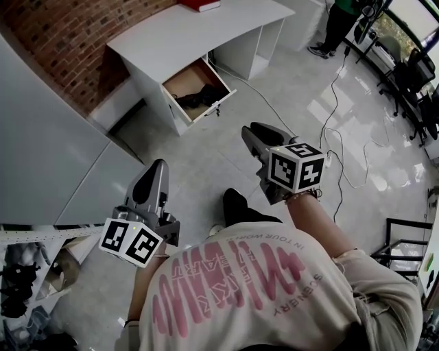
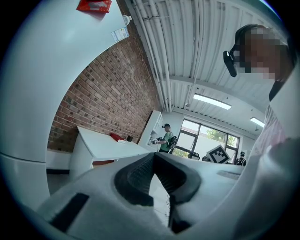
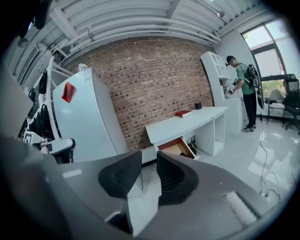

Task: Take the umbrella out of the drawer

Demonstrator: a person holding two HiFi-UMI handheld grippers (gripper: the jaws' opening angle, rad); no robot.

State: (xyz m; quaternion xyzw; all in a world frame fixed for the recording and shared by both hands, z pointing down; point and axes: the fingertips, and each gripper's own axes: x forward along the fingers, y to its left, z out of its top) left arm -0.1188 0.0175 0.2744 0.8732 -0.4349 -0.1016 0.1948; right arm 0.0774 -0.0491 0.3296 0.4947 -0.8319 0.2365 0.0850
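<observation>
The white desk (image 1: 185, 31) has one drawer (image 1: 211, 104) pulled open, and a black umbrella (image 1: 200, 94) lies inside it. Both grippers hang over the floor, well short of the drawer. My right gripper (image 1: 257, 130) points toward the desk. In the right gripper view, the right gripper (image 3: 149, 159) has a narrow gap between its pads with nothing in it, and the open drawer (image 3: 177, 146) is far ahead. My left gripper (image 1: 156, 166) is lower left, beside the white cabinet. Its pads (image 2: 136, 176) meet at the tips and hold nothing.
A red book (image 1: 200, 5) lies on the desk. A tall white cabinet (image 1: 41, 137) stands at left, with a cluttered shelf (image 1: 27, 274) below it. Cables (image 1: 336, 89) run across the glossy floor. A person (image 1: 339, 24) stands at the back right near chairs. A black frame (image 1: 405, 240) is at right.
</observation>
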